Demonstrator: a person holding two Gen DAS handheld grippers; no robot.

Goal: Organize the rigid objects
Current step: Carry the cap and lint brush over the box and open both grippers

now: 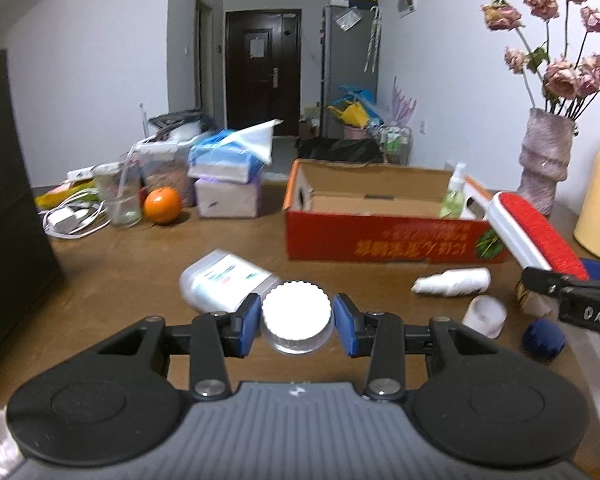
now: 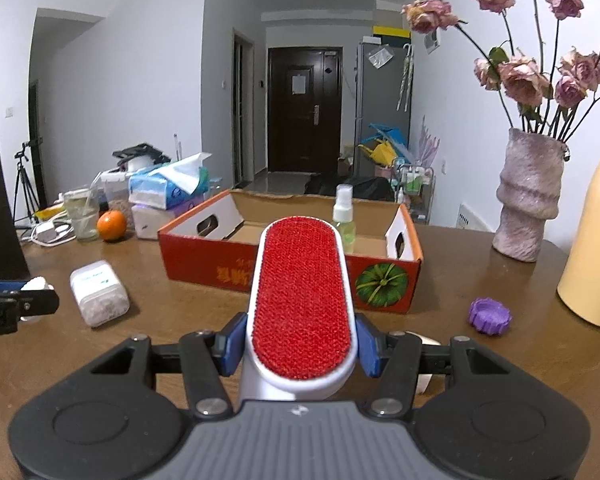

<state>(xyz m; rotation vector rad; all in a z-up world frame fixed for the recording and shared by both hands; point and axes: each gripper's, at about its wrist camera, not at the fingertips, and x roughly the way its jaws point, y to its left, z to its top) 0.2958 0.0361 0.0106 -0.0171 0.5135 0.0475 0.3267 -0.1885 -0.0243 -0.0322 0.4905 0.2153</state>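
Observation:
My left gripper [image 1: 296, 322] is shut on a small clear jar with a white ribbed lid [image 1: 297, 314], held above the brown table [image 1: 140, 280]. My right gripper [image 2: 300, 344] is shut on a white lint brush with a red pad [image 2: 302, 300]; the pad faces up and reaches toward the red cardboard box [image 2: 284, 276]. The box stands open, with a green spray bottle [image 2: 344, 216] upright inside. In the left wrist view the brush [image 1: 540, 232] and the right gripper [image 1: 568, 284] show at the right edge. The left gripper [image 2: 28, 294] shows at the left edge of the right wrist view.
On the table lie a white plastic container [image 1: 224, 280], a white spray bottle [image 1: 456, 281], a white cup [image 1: 485, 315], a dark blue ball [image 1: 543, 339] and a purple cap [image 2: 490, 315]. A vase of dried roses [image 2: 528, 208] and a yellow bottle [image 2: 592, 240] stand right; an orange [image 1: 162, 205], a glass and tissue packs far left.

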